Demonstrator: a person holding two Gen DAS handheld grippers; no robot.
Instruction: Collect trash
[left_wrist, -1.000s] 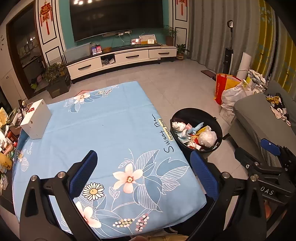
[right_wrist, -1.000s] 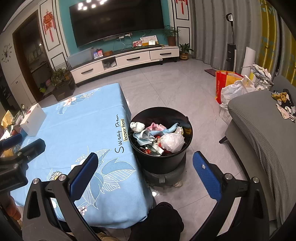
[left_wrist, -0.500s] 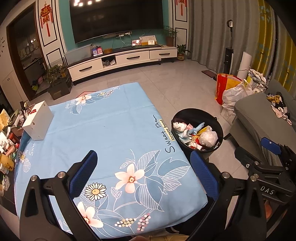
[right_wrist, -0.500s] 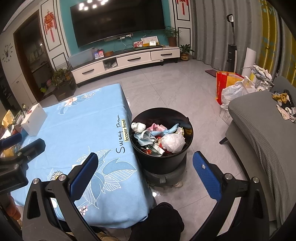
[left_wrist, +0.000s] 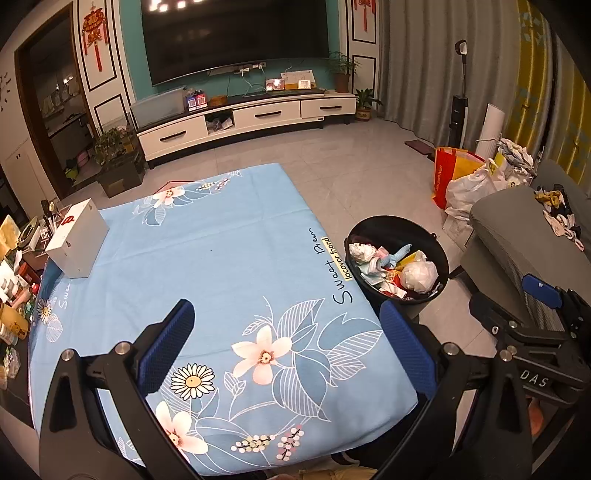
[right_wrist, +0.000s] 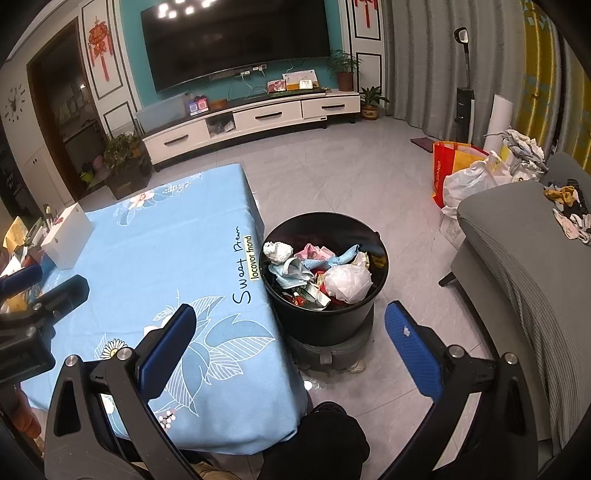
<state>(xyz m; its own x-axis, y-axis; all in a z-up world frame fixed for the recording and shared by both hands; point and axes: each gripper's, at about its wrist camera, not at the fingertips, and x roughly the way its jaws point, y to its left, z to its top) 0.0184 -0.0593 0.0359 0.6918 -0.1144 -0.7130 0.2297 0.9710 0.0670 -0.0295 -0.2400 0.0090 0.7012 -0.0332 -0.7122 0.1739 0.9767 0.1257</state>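
A black trash bin (right_wrist: 325, 325) stands on the floor right of the table, filled with crumpled paper, a white plastic bag (right_wrist: 349, 282) and blue cloth; it also shows in the left wrist view (left_wrist: 428, 236). My left gripper (left_wrist: 288, 328) is open and empty above the blue floral tablecloth (left_wrist: 207, 258). My right gripper (right_wrist: 291, 332) is open and empty, above the table's right edge and the bin. The right gripper also shows in the left wrist view (left_wrist: 532, 314).
A white box (left_wrist: 77, 243) sits at the table's left edge, with cluttered small items (left_wrist: 14, 288) beyond it. A grey sofa (right_wrist: 528, 266) stands right of the bin. Bags (right_wrist: 465, 173) lie on the floor behind it. A TV cabinet (left_wrist: 243, 118) lines the far wall.
Both views have drifted slightly; the left gripper pulled back a little over the table. Both grippers stay open and empty.
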